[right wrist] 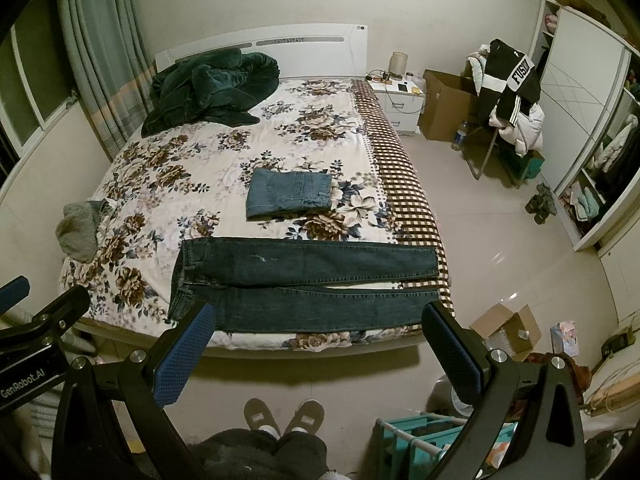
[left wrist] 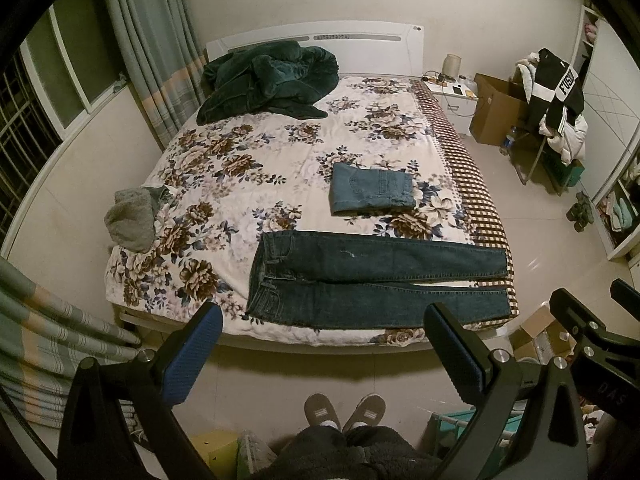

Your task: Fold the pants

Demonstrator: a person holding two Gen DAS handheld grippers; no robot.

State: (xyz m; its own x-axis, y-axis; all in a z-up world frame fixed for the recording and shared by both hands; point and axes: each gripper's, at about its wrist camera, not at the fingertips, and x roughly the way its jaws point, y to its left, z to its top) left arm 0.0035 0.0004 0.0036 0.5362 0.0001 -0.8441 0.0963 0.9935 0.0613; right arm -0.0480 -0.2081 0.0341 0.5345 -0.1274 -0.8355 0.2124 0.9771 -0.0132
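Note:
Dark blue jeans [left wrist: 372,280] lie flat along the near edge of the floral bed [left wrist: 280,152], waistband to the left, both legs stretched to the right; they also show in the right wrist view [right wrist: 304,284]. A lighter pair of jeans, folded [left wrist: 372,194], lies behind them [right wrist: 290,193]. My left gripper [left wrist: 324,340] is open and empty, held back from the bed above the floor. My right gripper [right wrist: 320,340] is open and empty too, beside the left one, which shows at the left edge of the right wrist view [right wrist: 36,320].
A dark green blanket [left wrist: 268,80] is heaped by the headboard. A grey garment [left wrist: 134,220] lies at the bed's left edge. A nightstand [right wrist: 402,104], cardboard boxes [right wrist: 448,104], a chair piled with clothes [right wrist: 508,100] and a wardrobe [right wrist: 592,120] stand right. My slippers [right wrist: 284,416] are below.

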